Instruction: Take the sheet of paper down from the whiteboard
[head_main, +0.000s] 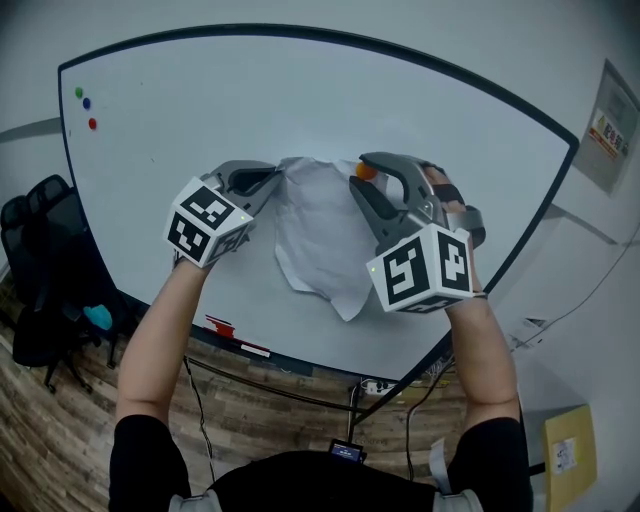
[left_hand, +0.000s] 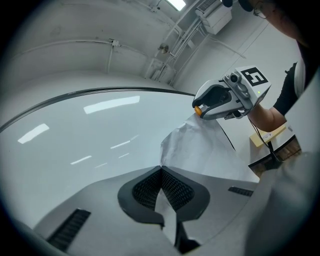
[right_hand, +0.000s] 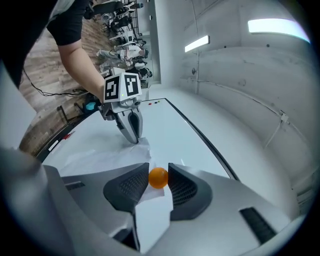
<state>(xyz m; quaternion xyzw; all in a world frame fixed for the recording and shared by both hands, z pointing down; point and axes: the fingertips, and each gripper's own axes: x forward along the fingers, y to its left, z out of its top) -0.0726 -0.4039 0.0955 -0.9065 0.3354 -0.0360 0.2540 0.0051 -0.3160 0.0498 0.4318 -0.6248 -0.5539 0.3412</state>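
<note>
Left gripper (left_hand: 161, 172): jaws pinched together on the upper left corner of the sheet of paper (head_main: 315, 235).
Right gripper (right_hand: 159, 171): jaws part-way apart, clamped on one orange magnet (right_hand: 159, 178) at the sheet's upper right corner; could not tell whether the magnet touched the board.
Gripper count: two, both at the sheet's top edge, one per corner.
Sheet of paper: one, white and crumpled, lay against the middle of the whiteboard (head_main: 200, 120), lower end hanging loose.
Whiteboard: one, dark-framed, on the wall.
Small magnets: three in the board's top left corner, green (head_main: 79, 92), blue (head_main: 86, 102), red (head_main: 92, 124), well apart from the sheet.
Hands: two, one behind each gripper.
</note>
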